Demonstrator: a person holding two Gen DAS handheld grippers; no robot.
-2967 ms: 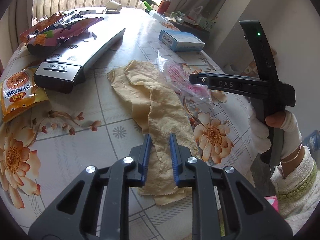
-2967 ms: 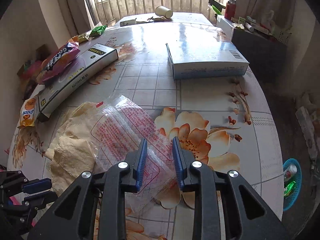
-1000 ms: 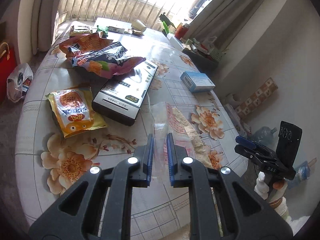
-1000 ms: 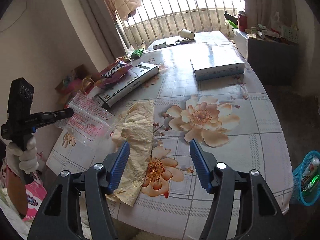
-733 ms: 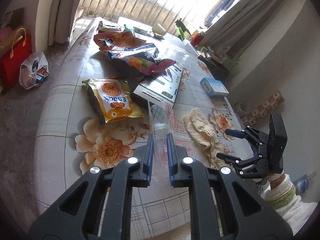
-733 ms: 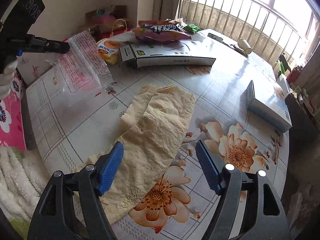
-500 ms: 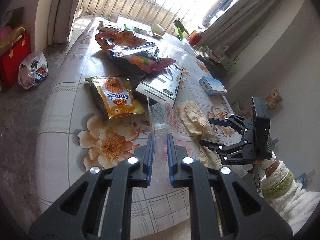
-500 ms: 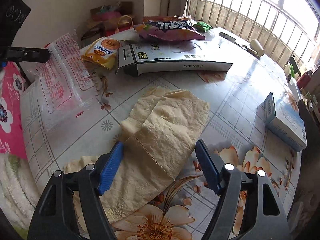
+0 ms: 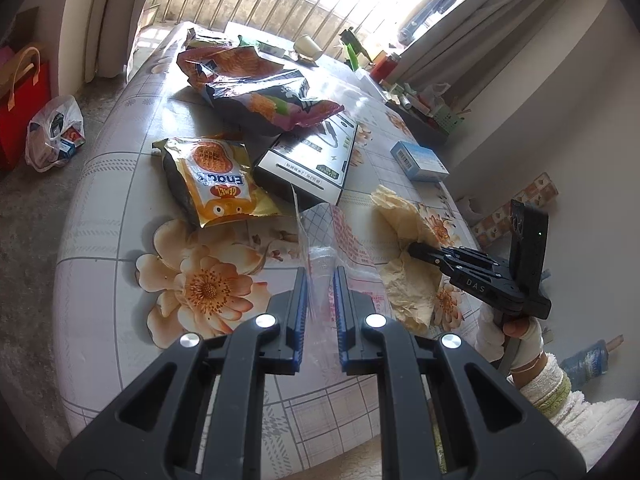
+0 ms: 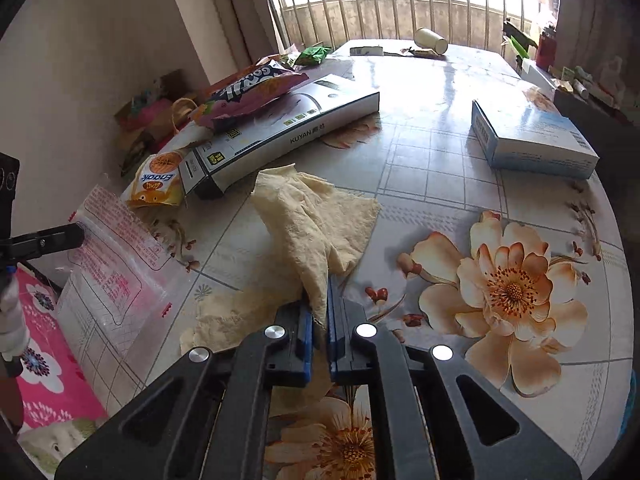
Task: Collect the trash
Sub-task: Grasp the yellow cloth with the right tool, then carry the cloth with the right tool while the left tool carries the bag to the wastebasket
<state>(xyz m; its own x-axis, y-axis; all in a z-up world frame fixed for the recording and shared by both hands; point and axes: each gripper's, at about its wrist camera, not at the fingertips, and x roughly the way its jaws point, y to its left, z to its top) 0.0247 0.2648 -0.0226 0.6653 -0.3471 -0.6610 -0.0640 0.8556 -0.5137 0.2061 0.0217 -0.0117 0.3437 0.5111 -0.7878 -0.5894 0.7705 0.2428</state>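
Fingers of the right gripper point(image 10: 319, 334) have just closed on the yellow cloth point(image 10: 316, 232), which stretches away from them across the tabletop point(image 10: 440, 168). To their left, the left gripper point(image 9: 319, 312) pinches the clear bag point(image 9: 332, 240), hanging close beside.

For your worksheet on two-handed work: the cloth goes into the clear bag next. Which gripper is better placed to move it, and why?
The right gripper: its jaws have just closed on the cloth, bunching it up off the table. The left gripper is shut on the clear bag, so it can only hold that.
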